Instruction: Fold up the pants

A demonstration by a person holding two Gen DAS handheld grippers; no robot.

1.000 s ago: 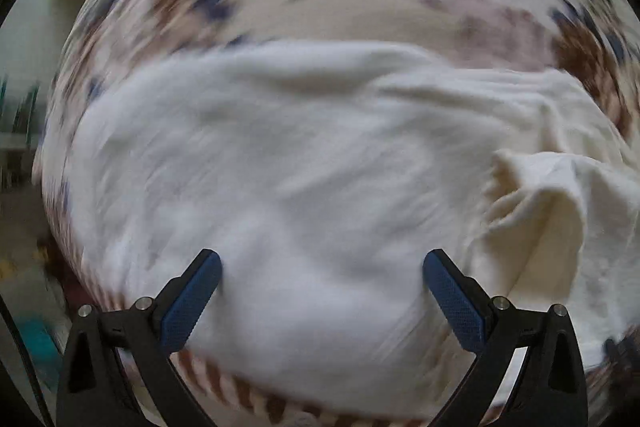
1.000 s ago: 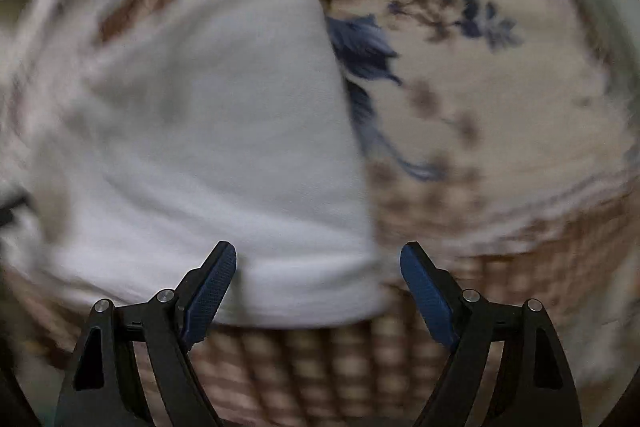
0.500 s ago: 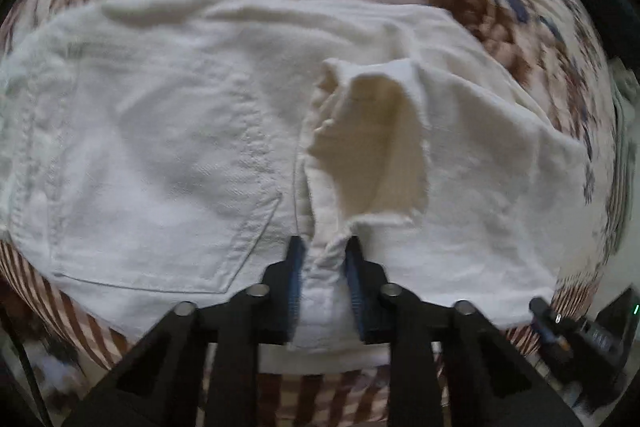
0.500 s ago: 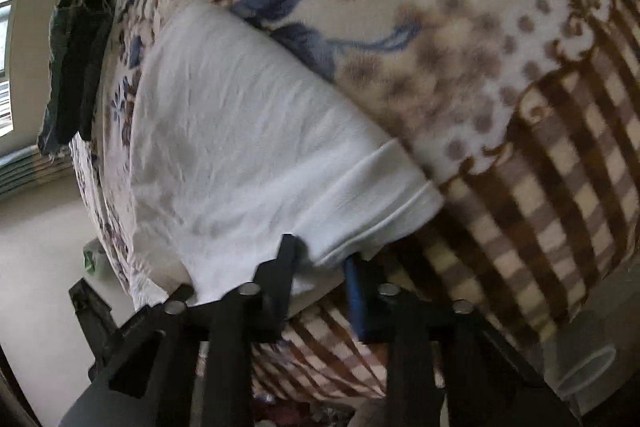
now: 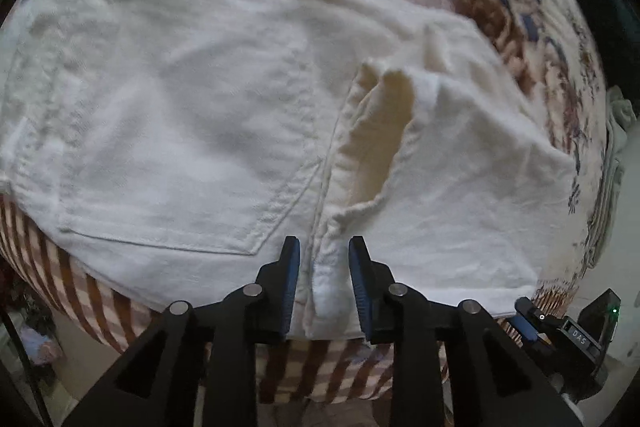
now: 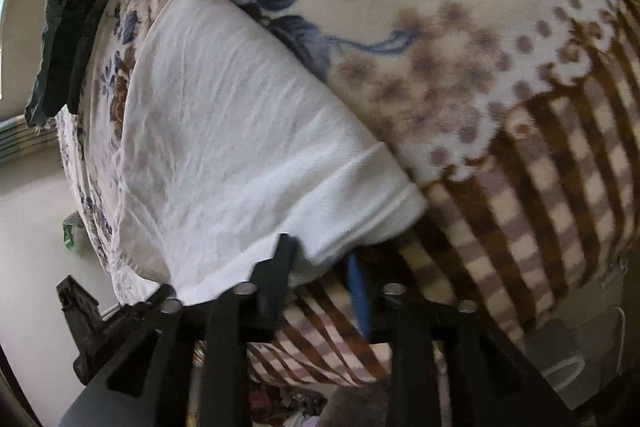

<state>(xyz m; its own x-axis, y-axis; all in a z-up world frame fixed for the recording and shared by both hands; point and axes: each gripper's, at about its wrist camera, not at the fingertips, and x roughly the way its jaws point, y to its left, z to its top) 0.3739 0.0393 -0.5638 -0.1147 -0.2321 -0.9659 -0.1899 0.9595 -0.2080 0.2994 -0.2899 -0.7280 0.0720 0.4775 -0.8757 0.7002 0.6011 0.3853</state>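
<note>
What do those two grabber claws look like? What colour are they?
Both look alike. The left claw has two black plastic fingers shaped like frames with triangle holes, silver round bolts, and bumpy blue pads inside. The right claw is the same: black frame, silver bolts, blue pad.

Your work surface is a bed under a fleece blanket (image 6: 460,39): cream ground, brown and blue flowers, and a brown checked border (image 6: 560,195) along the near edge, from 3 to 6 o'clock in your right view. A dark green folded cloth (image 6: 68,39) lies on the blanket's far end at 10 o'clock. Beyond it, a sliver of bright window at 9 o'clock; daylight is soft. The pale floor (image 6: 36,227) fills 8 o'clock, with a small green item (image 6: 71,231) beside the bed. In your left view, blurred grey fabric (image 5: 614,155) sits at 3 o'clock, and indistinct clutter (image 5: 36,343) at 8 o'clock.
</note>
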